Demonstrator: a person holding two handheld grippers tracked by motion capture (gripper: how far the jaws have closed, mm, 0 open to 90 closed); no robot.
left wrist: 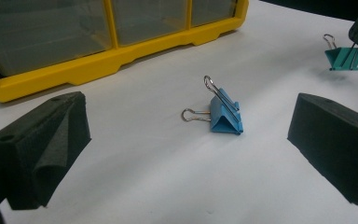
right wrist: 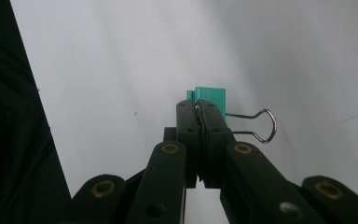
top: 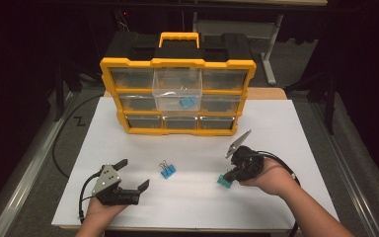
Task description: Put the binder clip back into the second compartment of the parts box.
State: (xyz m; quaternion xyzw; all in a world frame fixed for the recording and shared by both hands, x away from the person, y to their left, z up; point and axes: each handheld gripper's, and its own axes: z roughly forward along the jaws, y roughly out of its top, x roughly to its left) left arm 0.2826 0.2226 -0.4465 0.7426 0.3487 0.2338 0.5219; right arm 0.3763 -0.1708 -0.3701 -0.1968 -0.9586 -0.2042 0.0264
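green binder clip [right wrist: 210, 99] clamped in right gripper [right wrist: 199, 111]

Teal binder clip [right wrist: 210, 97], blue binder clip [left wrist: 225, 114], yellow-framed organizer [top: 177, 63]

**White tabletop and what lies on it**

A flat white rectangular table surface [top: 286, 128] carries a yellow-framed plastic drawer organiser with clear compartments [top: 177, 98], which stands at the far edge. In front of the organiser, well apart from it, a small blue metal binder clip with silver wire handles [top: 168, 171] lies on the white surface (one handle raised, the other flat). Right of that, the sheet lies bare up to its edge.
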